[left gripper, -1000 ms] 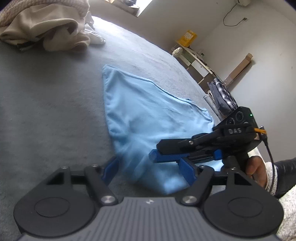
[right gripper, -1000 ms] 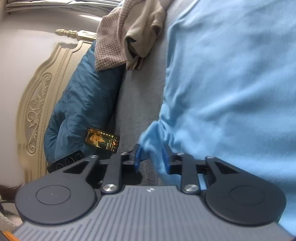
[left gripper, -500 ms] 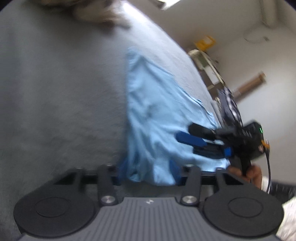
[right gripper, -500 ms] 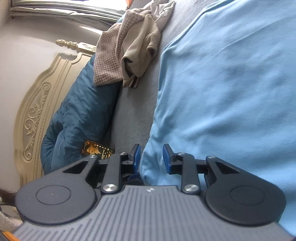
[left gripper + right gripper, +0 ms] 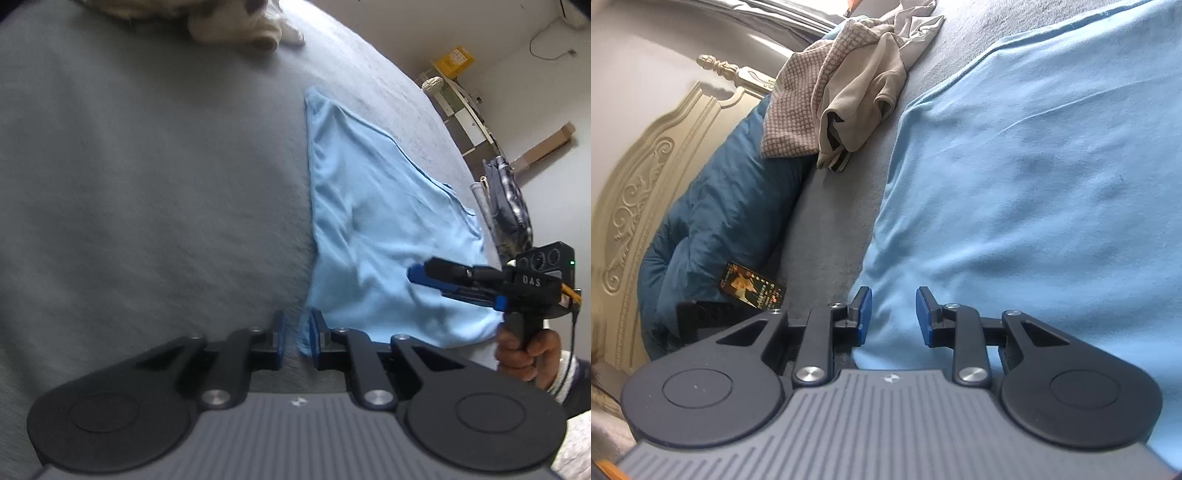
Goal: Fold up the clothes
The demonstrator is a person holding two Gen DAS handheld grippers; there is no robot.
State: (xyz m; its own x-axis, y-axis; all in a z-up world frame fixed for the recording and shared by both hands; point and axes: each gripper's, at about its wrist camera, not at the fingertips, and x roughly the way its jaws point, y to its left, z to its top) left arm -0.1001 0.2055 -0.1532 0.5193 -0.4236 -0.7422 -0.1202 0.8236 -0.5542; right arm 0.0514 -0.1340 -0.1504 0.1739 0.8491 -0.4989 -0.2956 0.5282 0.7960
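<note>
A light blue garment (image 5: 373, 236) lies spread flat on the grey bedcover (image 5: 147, 192), its long axis running in the left wrist view from a narrow far end near the top centre down toward the near edge of the bed at lower right; that far end points toward the heap of beige clothes (image 5: 236, 22) at the top of the bed, well apart from it; a seam or hem line runs along its right side, and shallow creases fan along the length. The left gripper (image 5: 295, 334) sits at the near left corner of the garment; its jaws are closing, the gap between the blue pads already narrow, and a small fold of the blue cloth stands between them, pressed against the right pad, though whether both pads grip it I cannot tell. The right gripper (image 5: 415, 273), held by a hand (image 5: 528, 350) at the lower right, lies over the near right part of the garment; in its own view the right gripper's jaws stand partly open with the blue cloth's edge filling the space between the pads (image 5: 864, 314), neither pad clearly pressing it. Beyond that edge, in the right wrist view, a dark blue quilt (image 5: 720, 221) lies against a carved cream headboard (image 5: 639, 192), with the beige clothes draped over its upper end.
</note>
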